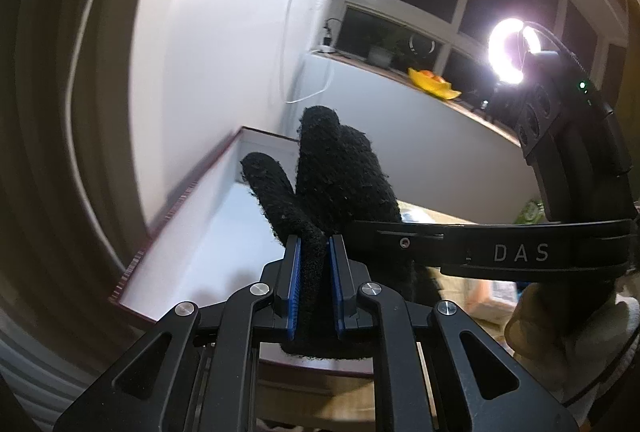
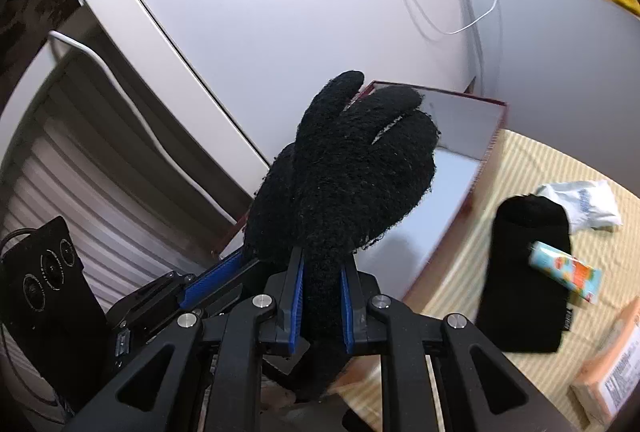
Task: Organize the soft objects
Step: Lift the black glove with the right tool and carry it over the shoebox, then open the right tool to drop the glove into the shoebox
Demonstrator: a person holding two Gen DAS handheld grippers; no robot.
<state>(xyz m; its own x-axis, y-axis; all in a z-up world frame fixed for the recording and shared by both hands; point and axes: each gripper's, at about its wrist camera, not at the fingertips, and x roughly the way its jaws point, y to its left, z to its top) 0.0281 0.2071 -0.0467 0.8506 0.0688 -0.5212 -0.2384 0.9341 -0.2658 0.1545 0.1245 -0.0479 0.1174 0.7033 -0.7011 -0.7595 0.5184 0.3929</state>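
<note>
A black fuzzy glove (image 1: pixel 340 172) stands fingers-up between the blue pads of my left gripper (image 1: pixel 314 244), which is shut on its cuff. In the right wrist view what looks like the same glove (image 2: pixel 352 168) is clamped at the cuff by my right gripper (image 2: pixel 322 256), also shut. The left gripper's blue pad (image 2: pixel 208 282) reaches in from the lower left to the glove's edge. The glove hangs in front of an open box (image 2: pixel 452 120) with a dark red rim (image 1: pixel 188 192) and a white inside. Whatever lies in the box is hidden by the glove.
On the striped yellow cloth (image 2: pixel 520 160) right of the box lie a black soft pouch (image 2: pixel 524 292), a small printed tube (image 2: pixel 566 272), a white bag (image 2: pixel 580 204) and an orange carton (image 2: pixel 612 364). A ring light (image 1: pixel 510 50) glares near the windowsill. A gloved hand (image 1: pixel 560 328) holds the right tool.
</note>
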